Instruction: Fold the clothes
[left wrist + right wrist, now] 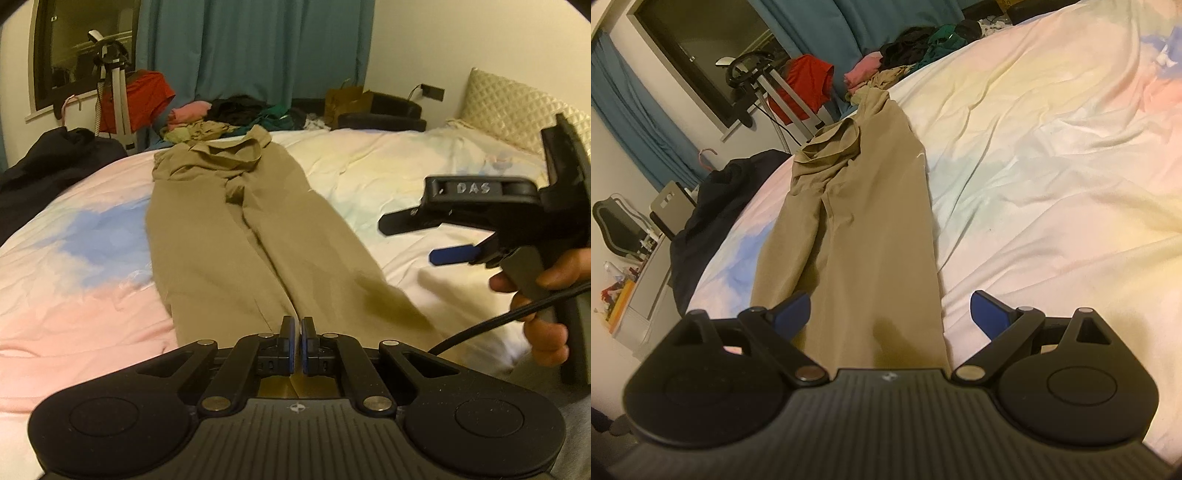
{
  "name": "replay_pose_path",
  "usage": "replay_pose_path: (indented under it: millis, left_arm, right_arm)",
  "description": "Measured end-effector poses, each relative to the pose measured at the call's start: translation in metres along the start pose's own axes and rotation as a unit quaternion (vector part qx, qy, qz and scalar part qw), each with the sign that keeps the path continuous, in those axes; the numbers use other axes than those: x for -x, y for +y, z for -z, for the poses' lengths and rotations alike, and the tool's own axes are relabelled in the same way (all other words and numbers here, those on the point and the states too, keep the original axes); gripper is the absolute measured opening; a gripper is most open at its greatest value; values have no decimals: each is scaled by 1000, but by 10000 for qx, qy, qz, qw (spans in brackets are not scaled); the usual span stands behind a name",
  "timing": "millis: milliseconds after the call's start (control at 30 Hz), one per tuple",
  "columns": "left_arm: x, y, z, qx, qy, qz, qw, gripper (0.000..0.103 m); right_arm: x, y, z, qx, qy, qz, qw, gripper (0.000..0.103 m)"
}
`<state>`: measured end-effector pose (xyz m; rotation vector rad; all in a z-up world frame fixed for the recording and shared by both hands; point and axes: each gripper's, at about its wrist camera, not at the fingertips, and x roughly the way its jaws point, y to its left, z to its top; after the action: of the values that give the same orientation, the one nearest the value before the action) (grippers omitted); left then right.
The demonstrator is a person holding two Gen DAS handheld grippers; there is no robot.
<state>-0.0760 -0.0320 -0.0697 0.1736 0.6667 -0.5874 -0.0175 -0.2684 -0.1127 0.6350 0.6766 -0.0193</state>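
Khaki trousers (236,236) lie flat on the bed (424,170), long axis running away from me, waistband far, 2 legs side by side; smooth woven cloth, creased. My left gripper (297,332) is pinched together at the hems; whether cloth is caught, I cannot tell. My right gripper (890,314) is spread wide, empty.

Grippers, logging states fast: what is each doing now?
Left gripper: shut, apparently pinching the long khaki fabric trousers.
Right gripper: open, holding nothing.

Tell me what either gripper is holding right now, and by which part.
The right gripper is open and holds nothing. The left gripper is shut above the khaki pants; any pinch on them cannot be told.
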Motion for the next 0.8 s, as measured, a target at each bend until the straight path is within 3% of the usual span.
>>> replay_pose_path:
  millis: [167, 300, 367, 500, 533, 567, 600, 700, 800]
  left_arm:
    - [-4, -6, 1, -121, 36, 165, 9998, 4]
    - [-22, -5, 7, -37, 625, 419, 9972, 8]
    - [-26, -1, 8, 127, 862, 513, 9949, 18]
    - [-14, 31, 5, 1070, 690, 458, 9908, 64]
    - [-10, 42, 4, 1370, 622, 442, 9876, 68]
    - [-7, 56, 4, 1751, 571, 415, 9820, 71]
    - [-6, 72, 5, 2170, 562, 388, 9738, 72]
    - [-12, 115, 20, 3376, 763, 240, 9379, 72]
    - [-25, 138, 33, 4018, 1088, 270, 9088, 70]
  right_arm:
    - [-3, 0, 1, -10, 105, -87, 9999, 95]
    - [-4, 6, 3, 114, 169, -104, 9997, 95]
    - [-5, 4, 4, 68, 257, -144, 9995, 95]
    - [-3, -9, 6, -261, 461, -366, 9979, 94]
    - [-3, -13, 7, -359, 524, -394, 9972, 94]
    - [-3, -17, 7, -469, 586, -411, 9963, 87]
    - [-3, -21, 9, -583, 674, -394, 9952, 71]
    - [-9, -33, 13, -945, 953, -348, 9903, 68]
    - [-16, -38, 18, -1170, 1162, -290, 9859, 67]
